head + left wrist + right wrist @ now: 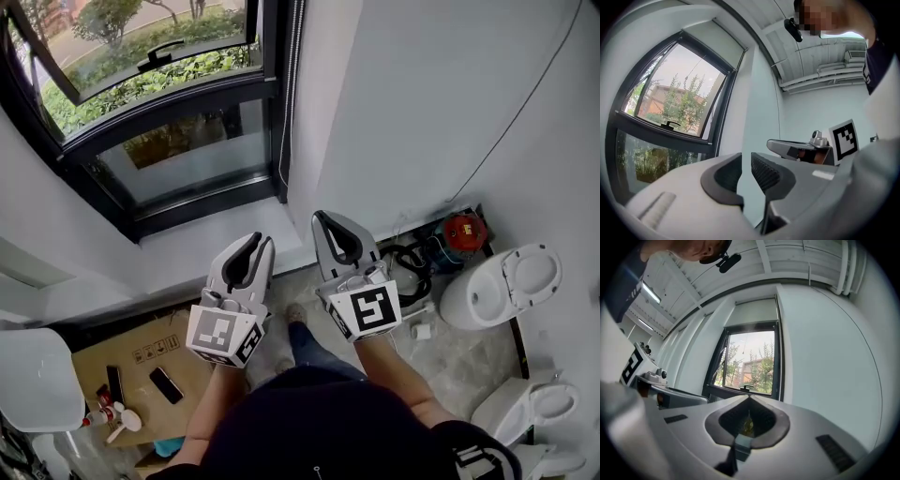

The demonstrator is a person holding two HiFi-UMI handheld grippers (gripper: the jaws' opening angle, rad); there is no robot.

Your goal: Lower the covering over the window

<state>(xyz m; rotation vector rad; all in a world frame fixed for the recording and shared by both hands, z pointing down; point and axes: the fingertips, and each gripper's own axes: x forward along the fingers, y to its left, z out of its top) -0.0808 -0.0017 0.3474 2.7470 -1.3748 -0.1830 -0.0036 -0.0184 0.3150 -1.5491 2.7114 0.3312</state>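
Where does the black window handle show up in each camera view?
Head view: window handle, top left.
Left gripper view: handle left of centre.
Right gripper view: handle just below centre.
Shared landmark: the dark window frame.

The window frame (pixel 169 108) is black, the blind (pixel 754 310) pale grey. The left gripper (pixel 260 238) and right gripper (pixel 322 217) are grey with black-and-white square markers; the toilet (pixel 497 286) is white.

In my head view the window (pixel 178 155) is cut off at the top edge and the near toilet (pixel 530 412) at the bottom. I find the small items (pixel 167 384) on the cardboard box (pixel 94 361) too small to name.
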